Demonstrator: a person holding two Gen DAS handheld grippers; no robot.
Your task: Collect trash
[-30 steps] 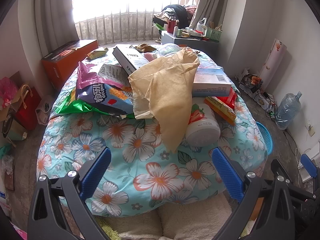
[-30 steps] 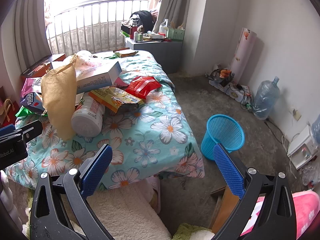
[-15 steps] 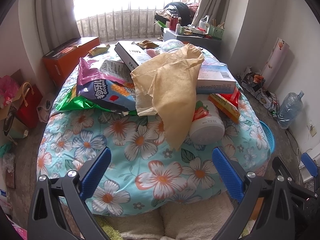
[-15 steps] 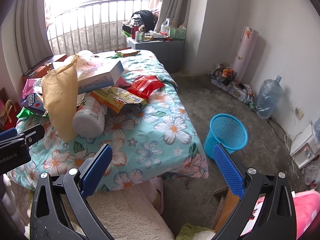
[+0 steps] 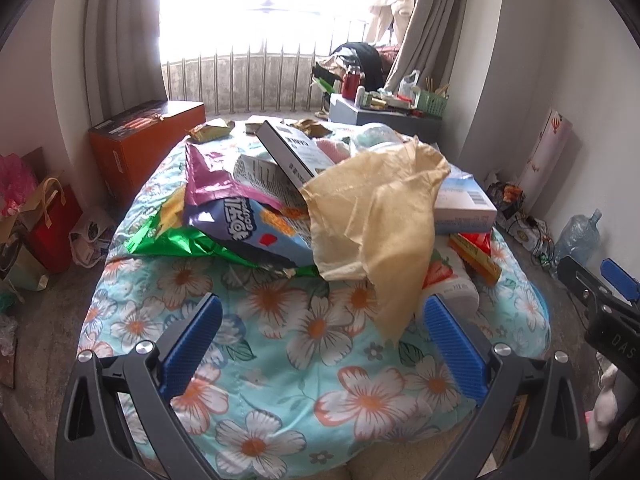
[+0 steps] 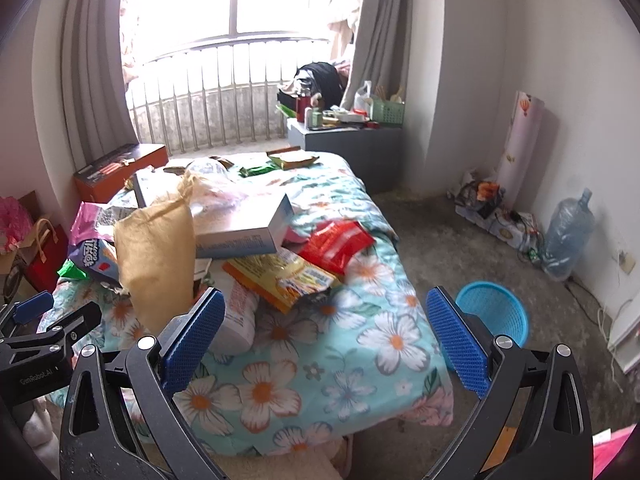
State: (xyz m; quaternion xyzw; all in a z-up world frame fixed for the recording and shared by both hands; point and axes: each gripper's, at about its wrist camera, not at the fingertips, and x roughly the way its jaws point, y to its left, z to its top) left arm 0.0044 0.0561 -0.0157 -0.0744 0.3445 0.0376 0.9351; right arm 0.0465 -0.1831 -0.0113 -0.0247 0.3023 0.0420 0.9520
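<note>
A heap of trash lies on the floral bed point(image 5: 304, 364): a tan paper bag point(image 5: 380, 224), a blue and purple snack bag point(image 5: 248, 224), a green wrapper point(image 5: 168, 240), a white bottle point(image 5: 452, 284), boxes point(image 5: 460, 204), a red packet point(image 6: 336, 244) and a yellow packet point(image 6: 288, 276). My left gripper point(image 5: 320, 344) is open and empty, over the bed's near end, short of the heap. My right gripper point(image 6: 324, 344) is open and empty above the bed's near right corner. A blue wastebasket point(image 6: 496, 316) stands on the floor right of the bed.
An orange box point(image 5: 140, 140) stands left of the bed, with red bags point(image 5: 48, 224) on the floor. A grey cabinet point(image 6: 344, 144) with clutter stands by the window. A water jug point(image 6: 568, 240) and cables lie along the right wall. A cream rug point(image 6: 280, 468) lies below.
Both grippers have moved forward toward the bed and lifted their view a little; the heap looks closer. Both stay open and empty.
</note>
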